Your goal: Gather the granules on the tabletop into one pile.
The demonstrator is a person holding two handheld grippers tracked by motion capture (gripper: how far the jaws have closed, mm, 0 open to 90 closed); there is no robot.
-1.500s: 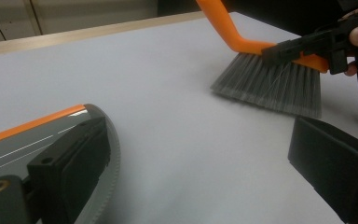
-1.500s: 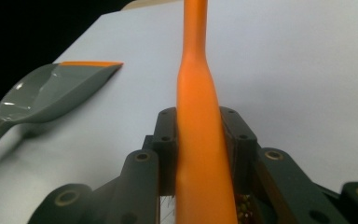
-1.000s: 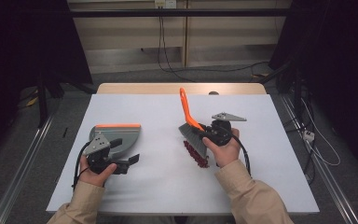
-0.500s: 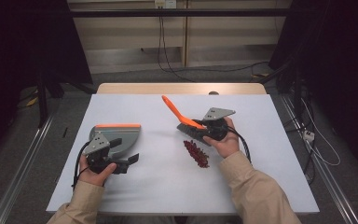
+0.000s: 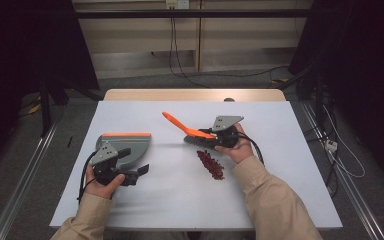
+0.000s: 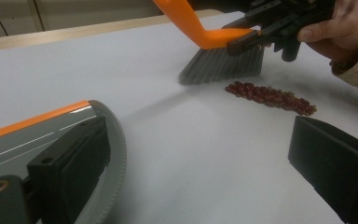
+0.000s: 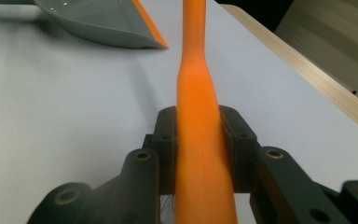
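A small brush with an orange handle (image 5: 176, 122) and grey bristles (image 6: 223, 65) hangs just above the white table (image 5: 280, 190); my right gripper (image 5: 205, 134) is shut on the handle (image 7: 196, 116), which slants up to the far left. A streak of dark red beans (image 5: 211, 164) lies just near of the bristles, also seen as beans (image 6: 270, 95). A grey dustpan (image 5: 127, 145) with an orange lip lies at the left. My left gripper (image 5: 137, 172) rests beside it, open; its jaws stand wide apart in the left gripper view, the dustpan's rim (image 6: 116, 154) by one jaw.
A wooden strip (image 5: 195, 95) borders the table's far edge. Metal rails run along the floor on both sides, and cables (image 5: 340, 155) lie on the floor at the right. Dark stands flank the table at the back.
My right gripper has carried the brush off the beans, back and slightly left, and laid the handle lower toward the left. The beans now lie uncovered. The left gripper and dustpan stayed put.
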